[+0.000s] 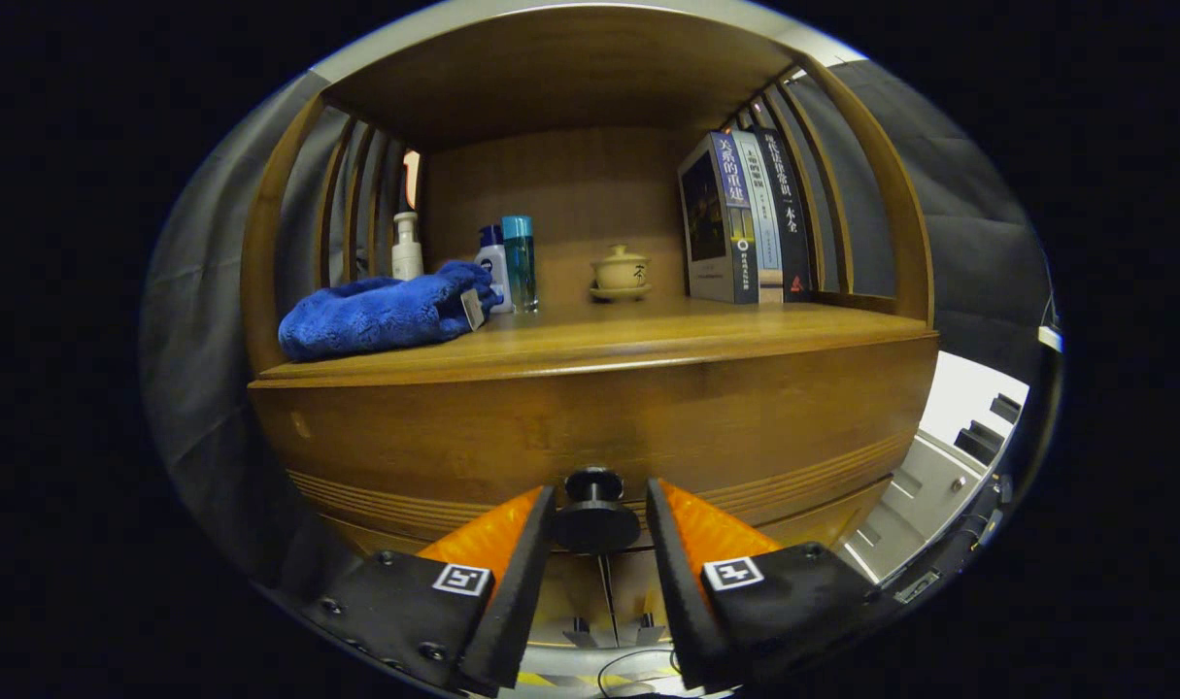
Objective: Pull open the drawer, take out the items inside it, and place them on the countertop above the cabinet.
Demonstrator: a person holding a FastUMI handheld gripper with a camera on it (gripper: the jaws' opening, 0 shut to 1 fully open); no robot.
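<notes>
The wooden cabinet's drawer front (pixel 590 427) faces me, flush with the cabinet. Its round black knob (pixel 594 524) sits between my two fingers. My gripper (pixel 599 505) has narrowed to the knob's width and both pads rest against its sides. The countertop (pixel 648 335) runs just above the drawer. What lies inside the drawer is hidden.
On the countertop, a crumpled blue towel (pixel 381 316) lies at the left, with a white pump bottle (pixel 407 248) and two small bottles (pixel 508 262) behind it. A lidded teacup (pixel 621 272) stands mid-back and upright books (pixel 745 218) at the right. Slatted side walls and a shelf roof enclose it.
</notes>
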